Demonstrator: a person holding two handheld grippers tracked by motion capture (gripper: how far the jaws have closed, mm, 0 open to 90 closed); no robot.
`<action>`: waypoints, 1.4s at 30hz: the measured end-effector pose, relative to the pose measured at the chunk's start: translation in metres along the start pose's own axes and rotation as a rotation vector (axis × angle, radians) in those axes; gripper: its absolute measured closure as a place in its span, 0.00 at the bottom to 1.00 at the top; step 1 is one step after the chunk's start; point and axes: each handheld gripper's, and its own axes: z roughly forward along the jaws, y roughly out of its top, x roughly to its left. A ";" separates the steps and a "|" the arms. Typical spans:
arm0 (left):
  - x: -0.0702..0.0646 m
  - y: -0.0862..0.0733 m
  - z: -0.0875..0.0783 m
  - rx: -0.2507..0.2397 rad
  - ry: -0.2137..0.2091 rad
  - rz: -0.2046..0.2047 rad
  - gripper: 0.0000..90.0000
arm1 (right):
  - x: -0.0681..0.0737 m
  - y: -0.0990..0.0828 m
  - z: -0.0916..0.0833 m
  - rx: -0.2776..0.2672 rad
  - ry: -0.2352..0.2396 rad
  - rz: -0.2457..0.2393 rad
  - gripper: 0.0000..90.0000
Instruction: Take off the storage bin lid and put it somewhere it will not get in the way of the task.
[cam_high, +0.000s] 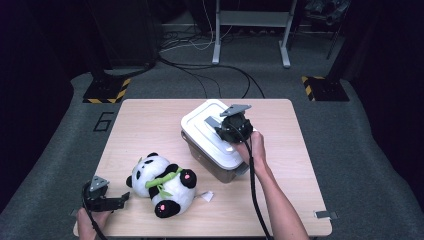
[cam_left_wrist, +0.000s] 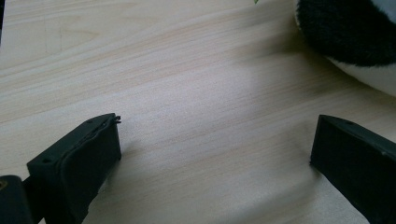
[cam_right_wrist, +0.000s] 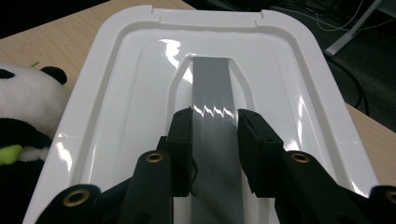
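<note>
A white lid (cam_high: 202, 132) lies on a grey storage box (cam_high: 212, 162) at the middle of the table. My right gripper (cam_high: 231, 125) comes down on it from above. In the right gripper view my right gripper (cam_right_wrist: 215, 116) is shut on the lid's grey strap handle (cam_right_wrist: 212, 88), one jaw on each side of it, and the white lid (cam_right_wrist: 121, 107) spreads around them. A panda plush (cam_high: 162, 184) lies on its back left of the box. My left gripper (cam_high: 107, 200) rests open by the table's front left corner. Bare wood lies between my left gripper's (cam_left_wrist: 219, 119) jaws, and the panda (cam_left_wrist: 355, 37) is beyond them.
The wooden table (cam_high: 150, 120) has bare room at its left and back. A small white tag (cam_high: 206, 196) lies next to the panda. A grey tape piece (cam_high: 325, 215) sticks at the front right corner. Cables (cam_high: 210, 70) and stand legs (cam_high: 217, 35) are on the floor behind.
</note>
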 end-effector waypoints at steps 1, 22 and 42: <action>0.000 0.000 0.000 0.000 0.001 0.000 0.01 | -0.001 0.001 -0.002 -0.003 -0.006 0.005 0.74; 0.000 0.000 -0.001 0.004 0.002 -0.003 0.02 | -0.026 -0.008 -0.032 -0.026 -0.078 0.054 0.74; 0.000 0.000 -0.001 0.004 0.002 -0.002 0.02 | -0.080 -0.044 -0.066 -0.013 -0.197 0.203 0.74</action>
